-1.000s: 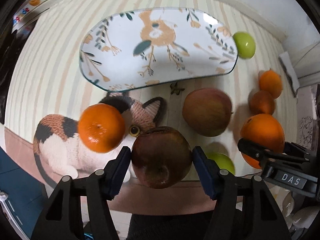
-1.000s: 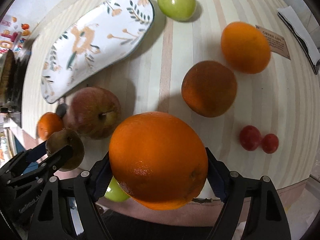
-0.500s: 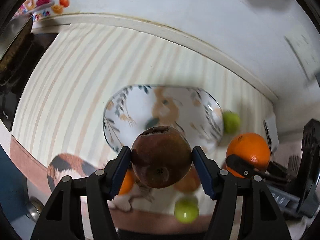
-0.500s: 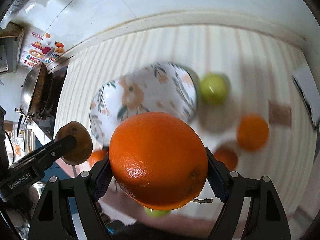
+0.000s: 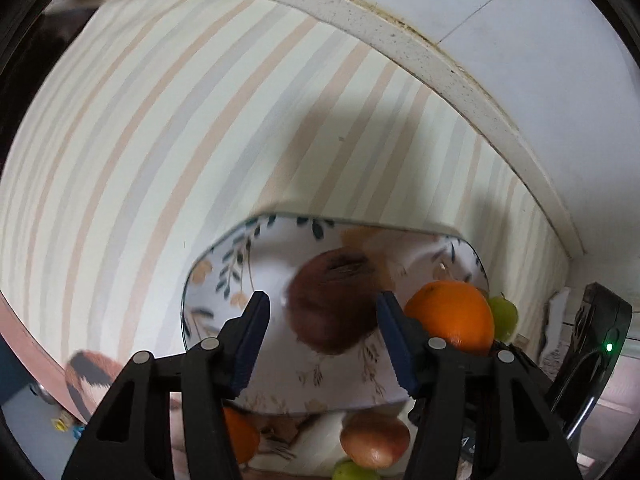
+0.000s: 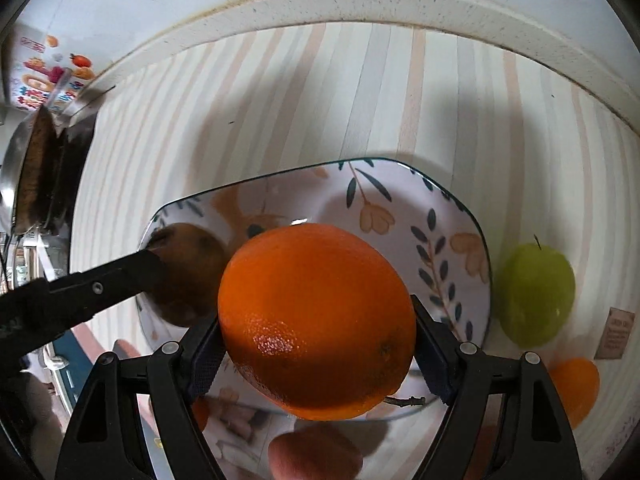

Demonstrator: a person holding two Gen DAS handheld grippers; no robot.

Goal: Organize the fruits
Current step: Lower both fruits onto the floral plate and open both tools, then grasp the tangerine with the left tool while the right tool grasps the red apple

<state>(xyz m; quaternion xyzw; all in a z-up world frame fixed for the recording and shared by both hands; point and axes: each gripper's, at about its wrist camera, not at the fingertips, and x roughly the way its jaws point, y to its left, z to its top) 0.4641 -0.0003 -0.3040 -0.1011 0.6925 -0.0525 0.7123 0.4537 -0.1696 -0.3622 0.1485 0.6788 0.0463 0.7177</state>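
The left tongs (image 5: 320, 332) have let go of the dark apple (image 5: 334, 300); it now lies between their closing pads on the plate (image 5: 224, 264). The right tongs (image 6: 316, 344) still grip the orange (image 6: 316, 320) above the plate, beside it, next to release

Indoor light, moderate, from above. Broad soft shadows on striped tablecloth (image 5: 160, 140) behind floral plate (image 5: 224, 280). Motion blur on dark fruit (image 5: 336, 308) and plate pattern in left view. Small specular highlight on large orange (image 6: 316, 320). Strong fisheye bending of stripes; black vignette at corners.
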